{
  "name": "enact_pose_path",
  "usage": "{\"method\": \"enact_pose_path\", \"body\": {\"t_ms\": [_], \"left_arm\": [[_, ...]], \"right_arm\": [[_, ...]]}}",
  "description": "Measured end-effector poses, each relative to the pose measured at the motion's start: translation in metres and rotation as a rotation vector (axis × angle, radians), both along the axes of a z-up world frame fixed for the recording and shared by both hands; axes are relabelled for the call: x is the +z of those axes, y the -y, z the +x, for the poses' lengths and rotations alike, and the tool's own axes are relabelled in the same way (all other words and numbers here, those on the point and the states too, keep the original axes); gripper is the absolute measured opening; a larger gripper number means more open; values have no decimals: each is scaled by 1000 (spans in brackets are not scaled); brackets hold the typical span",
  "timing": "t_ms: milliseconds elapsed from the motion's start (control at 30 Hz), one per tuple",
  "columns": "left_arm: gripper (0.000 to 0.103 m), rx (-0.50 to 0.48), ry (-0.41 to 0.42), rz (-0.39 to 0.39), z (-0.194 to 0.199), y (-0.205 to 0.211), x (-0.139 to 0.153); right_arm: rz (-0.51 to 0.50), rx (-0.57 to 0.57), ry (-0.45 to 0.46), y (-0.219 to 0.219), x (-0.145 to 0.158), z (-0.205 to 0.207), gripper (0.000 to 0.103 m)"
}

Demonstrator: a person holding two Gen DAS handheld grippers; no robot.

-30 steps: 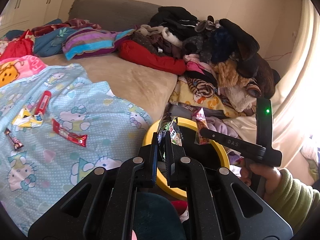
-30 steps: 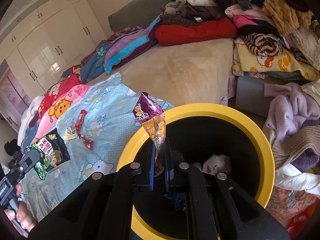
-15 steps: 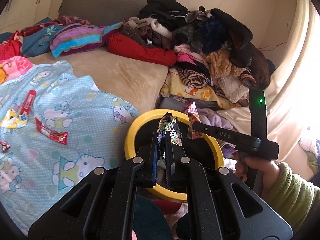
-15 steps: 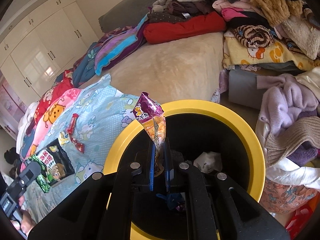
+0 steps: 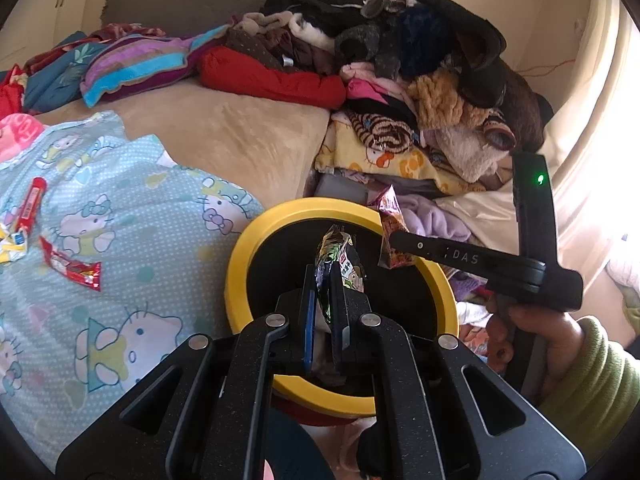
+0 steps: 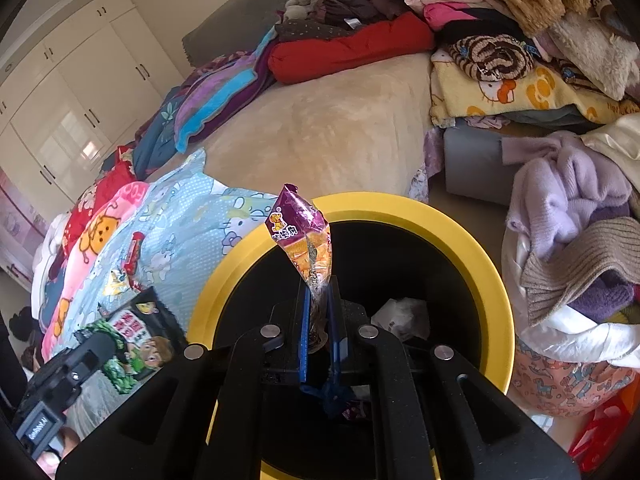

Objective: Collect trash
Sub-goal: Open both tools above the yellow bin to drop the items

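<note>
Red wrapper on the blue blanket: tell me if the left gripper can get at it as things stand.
Probably not yet. The red wrapper lies in the open on the blanket with nothing over it, but the left gripper is shut on a green snack bag over the yellow bin.

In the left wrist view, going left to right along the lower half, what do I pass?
Long red wrapper → crumpled red wrapper → near-left rim of the yellow bin → green snack packet in the left gripper → purple-orange packet in the right gripper → hand in a green sleeve.
</note>
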State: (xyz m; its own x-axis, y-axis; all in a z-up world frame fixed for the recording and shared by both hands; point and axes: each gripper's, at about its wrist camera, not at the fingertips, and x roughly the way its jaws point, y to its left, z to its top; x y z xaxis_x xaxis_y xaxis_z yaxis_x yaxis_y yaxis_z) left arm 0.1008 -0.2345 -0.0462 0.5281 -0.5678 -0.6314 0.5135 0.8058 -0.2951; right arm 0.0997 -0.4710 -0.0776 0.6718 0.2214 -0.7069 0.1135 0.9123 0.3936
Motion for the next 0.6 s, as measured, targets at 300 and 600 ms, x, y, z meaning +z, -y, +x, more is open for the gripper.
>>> {"method": "enact_pose_path", "body": {"t_ms": [300, 600], "left_arm": [[7, -44, -30, 19, 7, 21, -18], [88, 60, 27, -10, 5, -6, -2]], "right_arm": [[2, -7, -10, 4, -2, 1, 10], [-22, -20, 14, 1, 5, -2, 46]]}}
